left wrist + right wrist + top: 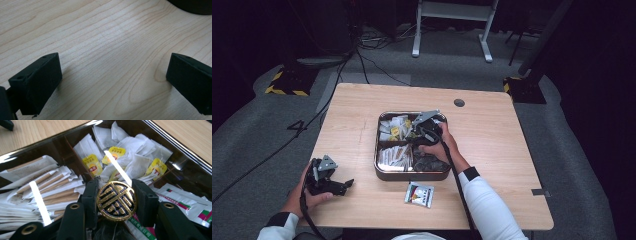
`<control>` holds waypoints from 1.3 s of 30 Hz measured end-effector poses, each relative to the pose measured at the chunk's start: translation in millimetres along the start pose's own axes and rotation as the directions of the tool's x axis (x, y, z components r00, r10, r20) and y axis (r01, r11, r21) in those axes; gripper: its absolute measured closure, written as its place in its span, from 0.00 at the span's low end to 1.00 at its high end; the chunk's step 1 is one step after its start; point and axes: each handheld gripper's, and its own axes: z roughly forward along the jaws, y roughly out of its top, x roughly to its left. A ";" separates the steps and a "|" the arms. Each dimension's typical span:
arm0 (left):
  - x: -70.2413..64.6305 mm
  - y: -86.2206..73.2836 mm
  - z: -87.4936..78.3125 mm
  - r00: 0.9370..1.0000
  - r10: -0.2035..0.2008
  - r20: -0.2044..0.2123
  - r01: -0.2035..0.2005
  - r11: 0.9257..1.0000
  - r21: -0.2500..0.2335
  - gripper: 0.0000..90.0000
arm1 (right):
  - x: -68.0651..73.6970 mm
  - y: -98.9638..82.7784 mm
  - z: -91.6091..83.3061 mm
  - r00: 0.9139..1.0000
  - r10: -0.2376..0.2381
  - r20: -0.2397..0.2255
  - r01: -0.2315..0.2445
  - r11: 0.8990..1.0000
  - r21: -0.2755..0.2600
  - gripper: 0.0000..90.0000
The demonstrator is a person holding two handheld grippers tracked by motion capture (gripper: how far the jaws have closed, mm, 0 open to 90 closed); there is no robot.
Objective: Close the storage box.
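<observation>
Right gripper [117, 201] clamped on round gold-and-black knob [117, 201] at centre of divided box [377, 150], jaws partway closed with pads pressing knob on both sides. Knob sits where box's dividers meet, emblem face turned toward right gripper view camera. Behind knob: compartment of white tea bags [130, 157] with yellow tags. To one side in same view: compartment of paper-wrapped sticks [47, 187]; opposite side: flat white sachets [185, 200] with green and pink print. From high view, right gripper [424, 127] over middle of box, right hand [438, 145] reaching in above near right compartment, dark contents there, too small to identify. Box mid-worktop [492, 145]. Single sachet [419, 194] flat on wood just in front of box, apart from it. Left gripper [346, 185] resting on worktop near front left corner, well apart from box, held by left hand [309, 192]. Left gripper [112, 82] jaws wide apart, nothing between them, bare wood grain under them. Dark curved edge of box at top right corner of left gripper view.
</observation>
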 end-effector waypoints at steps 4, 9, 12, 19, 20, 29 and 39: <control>-0.1 0.0 -0.1 1.000 0.000 -0.001 0.000 1.000 0.001 0.00 | -1.2 -2.6 0.3 1.000 0.012 -0.009 -0.012 1.000 -0.013 0.66; 0.0 0.0 0.0 1.000 0.000 0.000 0.000 1.000 0.000 0.00 | -0.1 -4.3 1.1 1.000 0.017 0.000 -0.017 0.999 -0.029 0.65; 0.0 0.0 0.0 1.000 0.000 0.000 0.000 1.000 0.000 0.00 | -0.9 -4.5 1.0 1.000 0.016 -0.012 -0.017 0.999 -0.031 0.63; 0.0 0.0 0.0 1.000 0.000 0.000 0.000 1.000 0.000 0.01 | -4.5 -6.8 -2.0 1.000 0.005 -0.007 -0.006 1.000 -0.018 0.46; 0.0 0.0 0.0 1.000 -0.001 0.000 0.001 1.000 0.000 0.00 | -6.2 -8.0 -3.5 1.000 0.011 -0.004 -0.011 1.000 -0.022 0.43; -0.2 -0.1 -0.1 1.000 -0.001 -0.001 0.001 1.000 0.000 0.00 | -9.2 -14.1 -6.5 0.999 0.035 -0.031 -0.036 0.999 -0.033 0.22; -0.1 -0.1 -0.1 1.000 -0.001 -0.002 0.001 1.000 0.000 0.00 | -5.0 -15.6 -8.3 0.999 -0.034 0.003 0.034 0.999 -0.010 0.24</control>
